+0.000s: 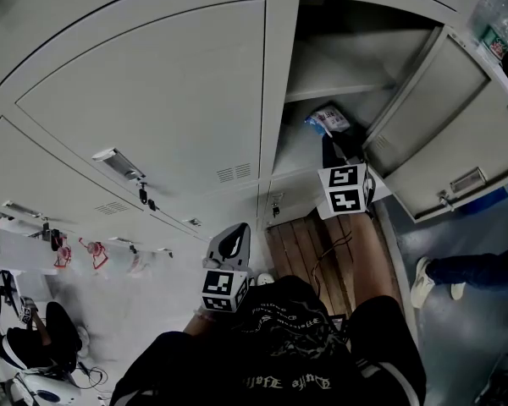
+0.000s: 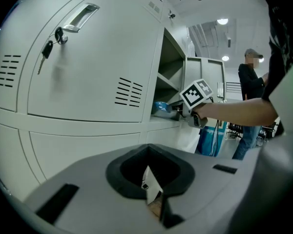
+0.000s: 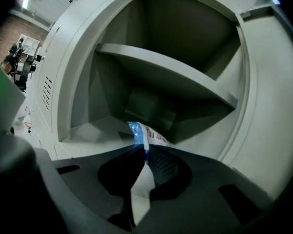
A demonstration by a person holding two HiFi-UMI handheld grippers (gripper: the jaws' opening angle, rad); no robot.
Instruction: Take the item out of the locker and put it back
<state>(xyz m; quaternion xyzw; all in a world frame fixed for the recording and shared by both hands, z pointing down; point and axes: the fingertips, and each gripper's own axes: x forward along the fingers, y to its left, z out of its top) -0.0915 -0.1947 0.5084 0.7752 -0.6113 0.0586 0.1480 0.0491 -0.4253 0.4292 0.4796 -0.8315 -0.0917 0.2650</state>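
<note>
A blue-and-white packet [image 1: 328,118] lies on the floor of the open locker [image 1: 300,155], under its inner shelf [image 1: 347,87]. My right gripper [image 1: 334,146] reaches into that compartment and is shut on the packet's near edge. In the right gripper view the packet [image 3: 149,133] sticks out from between the pressed jaws of the right gripper [image 3: 142,152]. The left gripper view shows the packet [image 2: 162,107] just inside the locker opening. My left gripper [image 1: 233,242] hangs low in front of the closed lockers, and in its own view the left gripper [image 2: 151,189] is shut with nothing held.
The open locker door [image 1: 444,134] swings out to the right. To the left are closed locker doors, one with keys [image 2: 48,48] in its lock. A wooden floor strip [image 1: 309,244] lies below. A person [image 2: 249,77] stands beyond, and a shoe [image 1: 422,282] is at the right.
</note>
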